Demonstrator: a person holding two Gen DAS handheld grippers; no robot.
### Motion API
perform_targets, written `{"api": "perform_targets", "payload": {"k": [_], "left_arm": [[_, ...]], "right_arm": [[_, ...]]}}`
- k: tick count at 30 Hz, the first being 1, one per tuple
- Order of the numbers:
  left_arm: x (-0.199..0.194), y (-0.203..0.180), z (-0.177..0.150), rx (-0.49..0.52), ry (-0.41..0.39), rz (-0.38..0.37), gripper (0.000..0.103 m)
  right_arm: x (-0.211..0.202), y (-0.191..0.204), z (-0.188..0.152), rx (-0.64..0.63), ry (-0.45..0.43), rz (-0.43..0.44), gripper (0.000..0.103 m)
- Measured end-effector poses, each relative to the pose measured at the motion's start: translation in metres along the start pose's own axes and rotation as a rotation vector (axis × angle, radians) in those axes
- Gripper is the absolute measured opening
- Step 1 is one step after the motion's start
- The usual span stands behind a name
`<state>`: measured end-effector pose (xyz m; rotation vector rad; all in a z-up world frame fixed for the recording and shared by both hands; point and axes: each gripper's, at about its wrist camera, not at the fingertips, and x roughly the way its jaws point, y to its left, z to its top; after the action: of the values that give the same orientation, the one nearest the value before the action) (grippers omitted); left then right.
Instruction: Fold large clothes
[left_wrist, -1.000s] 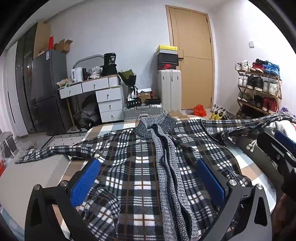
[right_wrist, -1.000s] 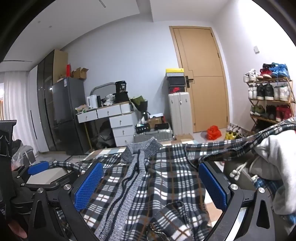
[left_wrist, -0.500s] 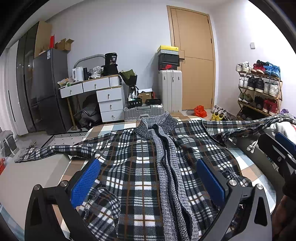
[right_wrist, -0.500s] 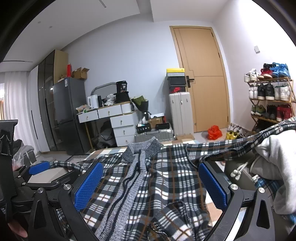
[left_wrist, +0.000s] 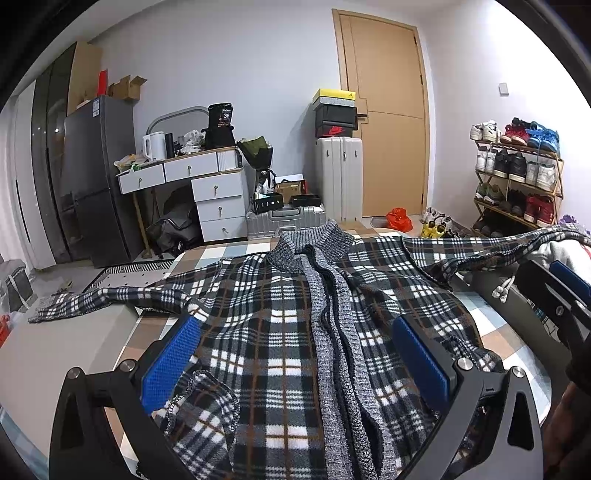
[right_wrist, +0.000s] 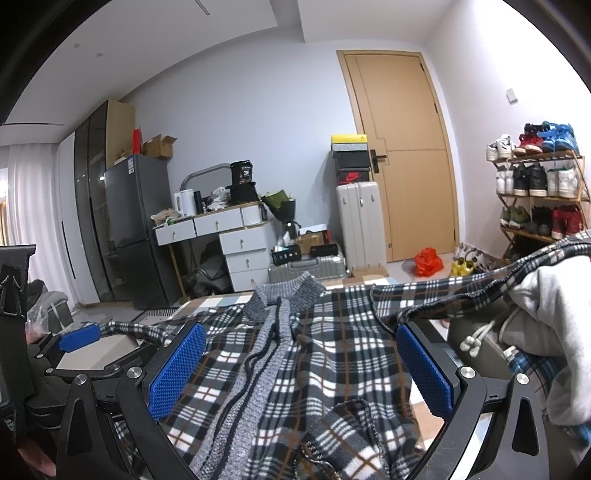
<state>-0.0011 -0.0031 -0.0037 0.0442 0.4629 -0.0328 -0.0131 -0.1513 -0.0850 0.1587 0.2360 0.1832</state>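
While fingers gape, plaid jacket lies between

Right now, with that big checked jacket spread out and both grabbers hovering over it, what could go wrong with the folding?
1. The plaid jacket's right sleeve is draped over a heap of grey clothes; pulling it may drag them along.
2. The left sleeve hangs past the bed edge, so the fold could come out lopsided.
3. The hem is already curled near the open left gripper; the open right gripper faces a similar curl, so either might pinch uneven layers.
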Motion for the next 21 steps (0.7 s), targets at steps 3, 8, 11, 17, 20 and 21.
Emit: {"api": "perform_targets", "payload": {"k": [3,8,11,17,20,21], "left_arm": [[-0.0013,0.0018,0.0003,-0.017,-0.003,-0.005,0.102],[0.0012,-0.0002,-0.0014,-0.011,0.008,-0.009,0.102],[0.0003,-0.0006,-0.0022,-0.017,0.01,-0.014,0.102],[0.0001,-0.0034,-0.0029,-0.006,0.01,-0.017,0.102],[0.0006,-0.0035,-0.0028,-0.006,0.011,-0.017,0.102],[0.0006,-0.0034,-0.0029,-0.007,0.011,-0.016,0.102]], "right_arm": [[0.0001,-0.0002,-0.0008,0.001,0.003,-0.001,0.103],[-0.0009,-0.0004,0.0004,0.005,0.001,0.0,0.103],[-0.0013,-0.0002,0.0002,0.005,0.002,0.0,0.103],[-0.0011,-0.0002,0.0006,0.004,0.001,0.002,0.103],[-0.0009,0.0002,0.0002,0.004,0.003,0.001,0.103],[-0.0009,0.0004,0.0003,0.004,0.004,0.001,0.103]]}}
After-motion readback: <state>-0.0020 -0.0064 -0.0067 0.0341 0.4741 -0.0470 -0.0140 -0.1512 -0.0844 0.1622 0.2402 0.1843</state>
